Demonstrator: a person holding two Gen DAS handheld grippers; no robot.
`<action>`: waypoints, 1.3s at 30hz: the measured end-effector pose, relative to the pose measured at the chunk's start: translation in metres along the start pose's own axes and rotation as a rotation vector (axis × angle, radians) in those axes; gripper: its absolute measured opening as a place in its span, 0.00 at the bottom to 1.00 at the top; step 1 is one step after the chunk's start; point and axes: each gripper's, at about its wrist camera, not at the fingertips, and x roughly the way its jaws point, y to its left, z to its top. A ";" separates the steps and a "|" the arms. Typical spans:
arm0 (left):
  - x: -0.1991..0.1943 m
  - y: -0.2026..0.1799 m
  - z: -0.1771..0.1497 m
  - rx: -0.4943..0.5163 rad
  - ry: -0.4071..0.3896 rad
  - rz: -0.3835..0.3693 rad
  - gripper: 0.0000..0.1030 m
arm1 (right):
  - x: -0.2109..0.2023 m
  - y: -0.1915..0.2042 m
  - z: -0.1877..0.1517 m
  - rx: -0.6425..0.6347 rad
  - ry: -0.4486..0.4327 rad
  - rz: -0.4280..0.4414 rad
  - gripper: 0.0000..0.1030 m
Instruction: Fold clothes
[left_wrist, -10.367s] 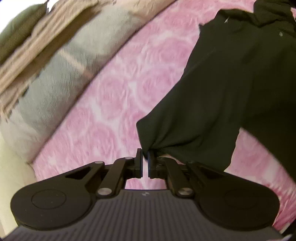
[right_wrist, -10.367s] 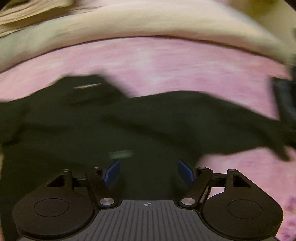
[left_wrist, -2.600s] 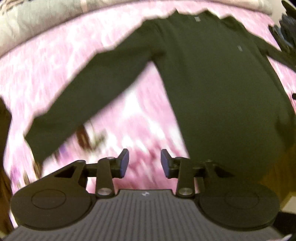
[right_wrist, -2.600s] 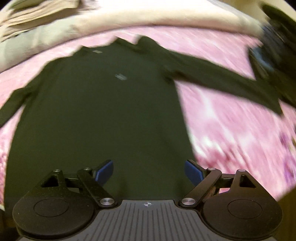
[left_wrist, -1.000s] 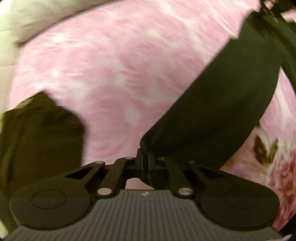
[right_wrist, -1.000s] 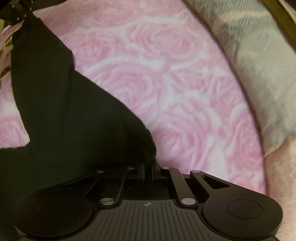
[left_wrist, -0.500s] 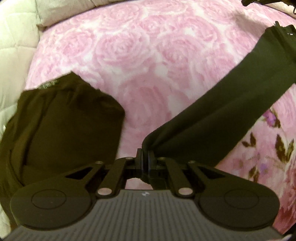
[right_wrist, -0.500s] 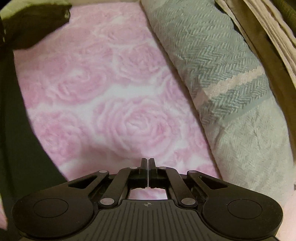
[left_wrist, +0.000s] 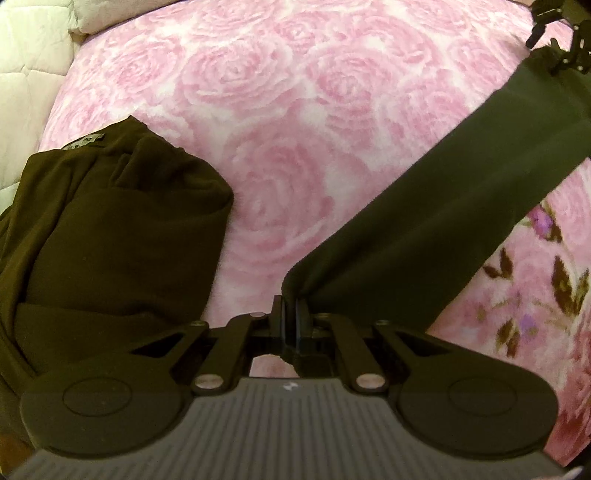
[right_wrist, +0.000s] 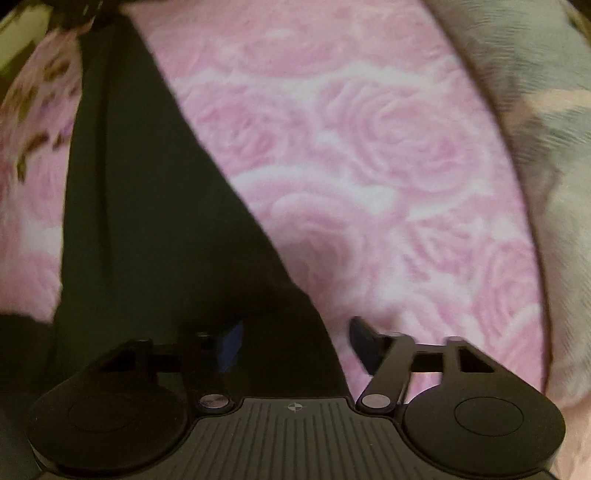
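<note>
Dark, soft knit is what they are working with: a black garment (left_wrist: 461, 206) stretched as a long band across the pink rose-patterned bed cover (left_wrist: 295, 110), limp enough to sag and drape wherever it is not held. The left tool (left_wrist: 290, 317) is clenched on one corner of it, the cloth bunched into a small pleat right at the pads. The right tool (right_wrist: 295, 343) is letting go, its jaws opening; the garment's edge lies between the fingers, but the pads no longer press on it. Fabric like this looks light and floppy, with no stiffness to keep a crease, so I would judge it needs taking by corners or hems, two points at once, and laying down flat instead of being dropped. To the left lies another dark brown garment (left_wrist: 110, 236), already folded into a bundle, near the bed's edge. A grey herringbone blanket (right_wrist: 535, 147) sits beside the cover on the right.
</note>
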 end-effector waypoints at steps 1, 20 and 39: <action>-0.001 -0.001 0.000 0.009 -0.001 0.004 0.04 | 0.005 -0.002 0.000 0.008 0.008 0.005 0.47; 0.013 0.037 0.032 0.003 -0.067 0.124 0.09 | -0.022 -0.052 0.042 0.090 -0.096 -0.280 0.18; -0.050 -0.090 -0.013 0.077 -0.126 -0.126 0.24 | -0.092 0.178 -0.171 1.144 -0.215 -0.281 0.67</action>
